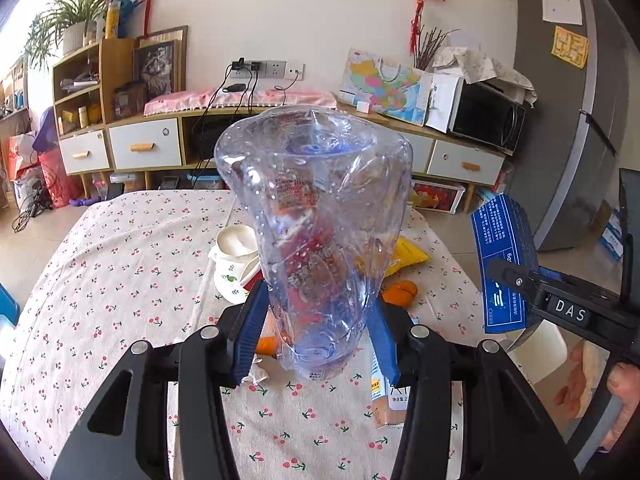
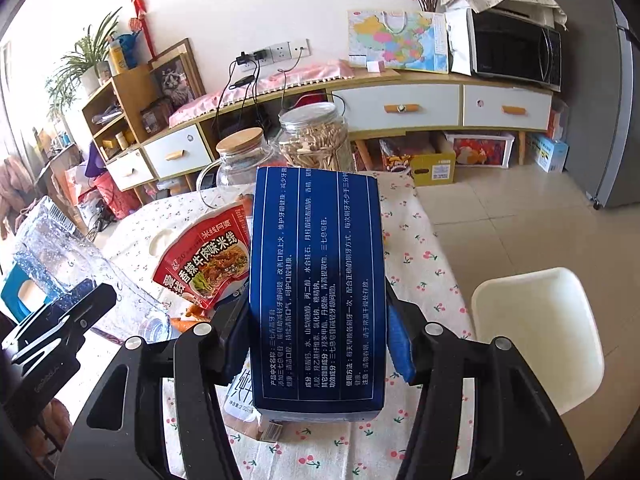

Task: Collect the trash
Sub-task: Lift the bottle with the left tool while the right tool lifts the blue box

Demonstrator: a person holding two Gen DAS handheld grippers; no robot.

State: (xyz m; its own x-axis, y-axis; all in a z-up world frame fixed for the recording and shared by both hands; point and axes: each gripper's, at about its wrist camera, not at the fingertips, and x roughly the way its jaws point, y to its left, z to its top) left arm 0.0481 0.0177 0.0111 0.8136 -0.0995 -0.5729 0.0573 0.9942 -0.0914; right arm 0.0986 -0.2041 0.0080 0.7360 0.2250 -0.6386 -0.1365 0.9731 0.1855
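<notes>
Left wrist view looks over the worktop [image 1: 100,280], spread with a white cloth printed with cherries, with a white chair [image 2: 548,328] just beside its right edge. Above the cloth the left gripper [image 1: 320,332] has its jaws clamped on the lower part of a crumpled clear plastic bottle [image 1: 320,220], which stands upright between the blue pads [image 1: 250,328] and is lifted clear of the cloth. To the right, the right gripper [image 2: 316,344] has its jaws closed on the two long sides of a blue toothpaste box [image 2: 316,280], printed in white Chinese text, held upright and also off the cloth. Behind the box lies a red noodle packet [image 2: 208,264], and farther back stand a clear jar of sticks [image 2: 316,140] and a glass jug with a wooden lid [image 2: 240,160]. Left of the bottle sits a white mug [image 1: 236,256]; behind the bottle lies a yellow packet [image 1: 408,258]. Orange carrot pieces [image 1: 400,292] lie near the bottle's base, and a small carton [image 1: 386,404] rests below the right pad
</notes>
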